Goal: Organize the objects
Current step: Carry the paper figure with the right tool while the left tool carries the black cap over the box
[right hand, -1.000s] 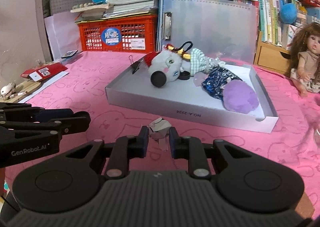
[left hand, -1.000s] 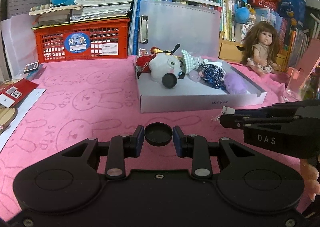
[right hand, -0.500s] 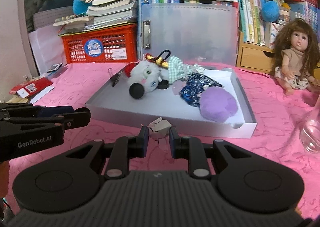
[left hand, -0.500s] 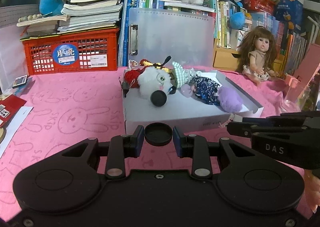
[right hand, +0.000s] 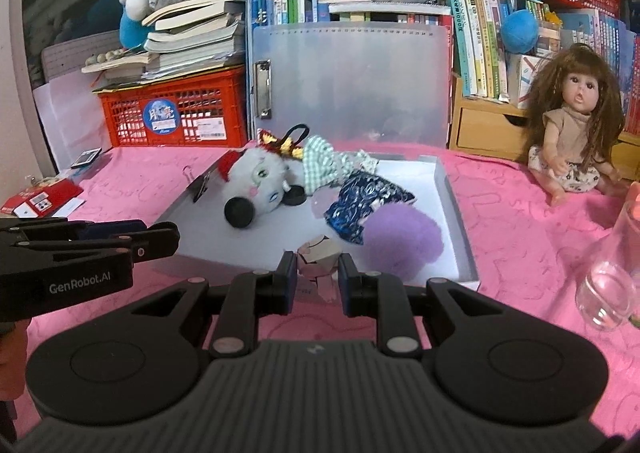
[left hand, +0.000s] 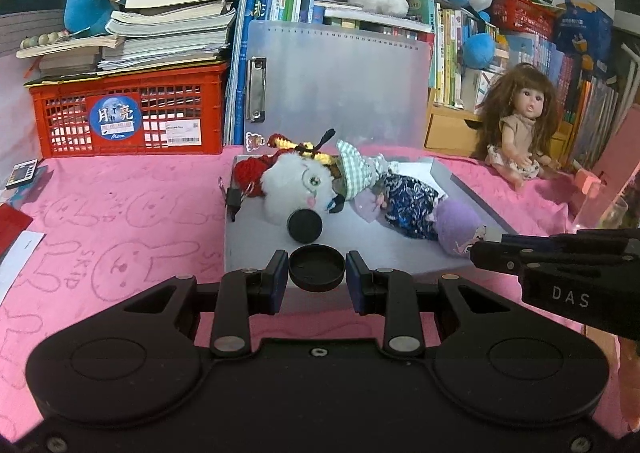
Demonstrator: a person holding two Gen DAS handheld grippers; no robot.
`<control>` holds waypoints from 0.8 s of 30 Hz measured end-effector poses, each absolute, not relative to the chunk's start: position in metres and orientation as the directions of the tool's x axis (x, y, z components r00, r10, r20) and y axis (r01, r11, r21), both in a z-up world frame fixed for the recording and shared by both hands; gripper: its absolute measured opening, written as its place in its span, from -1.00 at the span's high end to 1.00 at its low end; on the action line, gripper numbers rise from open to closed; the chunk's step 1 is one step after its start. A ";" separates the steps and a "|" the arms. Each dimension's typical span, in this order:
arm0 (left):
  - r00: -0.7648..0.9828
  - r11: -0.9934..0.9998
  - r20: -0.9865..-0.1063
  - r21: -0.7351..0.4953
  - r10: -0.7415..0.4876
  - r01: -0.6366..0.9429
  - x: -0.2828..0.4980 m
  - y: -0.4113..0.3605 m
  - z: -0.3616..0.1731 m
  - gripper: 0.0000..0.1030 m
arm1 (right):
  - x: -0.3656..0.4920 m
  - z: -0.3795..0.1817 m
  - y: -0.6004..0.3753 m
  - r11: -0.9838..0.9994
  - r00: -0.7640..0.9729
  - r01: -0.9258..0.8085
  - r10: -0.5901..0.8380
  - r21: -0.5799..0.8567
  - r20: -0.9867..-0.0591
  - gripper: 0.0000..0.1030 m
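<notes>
Black plastic: one round cap [left hand: 317, 268] sits clamped in the left gripper [left hand: 317, 273] at lower centre, over the white tray's [right hand: 456, 213] near edge. One folded paper piece [right hand: 319, 258] is pinched in the right gripper [right hand: 318, 273]. Inside the tray lie one grey plush [right hand: 256, 177], one purple pompom [right hand: 400, 239] and two more black caps [left hand: 305, 226].

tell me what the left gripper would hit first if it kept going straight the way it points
Probably the black round cap lying in the white tray, just ahead of the left gripper, which itself holds a black lid. The white plush head lies right behind it; depth is uncertain.
</notes>
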State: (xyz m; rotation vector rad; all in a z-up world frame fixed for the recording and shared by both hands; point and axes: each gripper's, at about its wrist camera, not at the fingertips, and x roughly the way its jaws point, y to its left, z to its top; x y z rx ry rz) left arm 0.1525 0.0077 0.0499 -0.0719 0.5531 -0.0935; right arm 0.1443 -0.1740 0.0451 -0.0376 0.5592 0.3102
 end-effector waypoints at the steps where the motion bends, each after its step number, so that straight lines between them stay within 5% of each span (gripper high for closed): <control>1: 0.847 0.993 -0.519 -0.096 -0.110 0.071 0.156 0.007 0.050 0.42 | 0.146 0.046 -0.175 0.954 0.804 -0.295 0.277 0.051 -0.526 0.50; 24: 0.827 0.992 -0.551 -0.112 -0.110 0.057 0.218 0.003 0.041 0.42 | 0.192 0.042 -0.183 0.960 0.775 -0.252 0.275 0.121 -0.569 0.50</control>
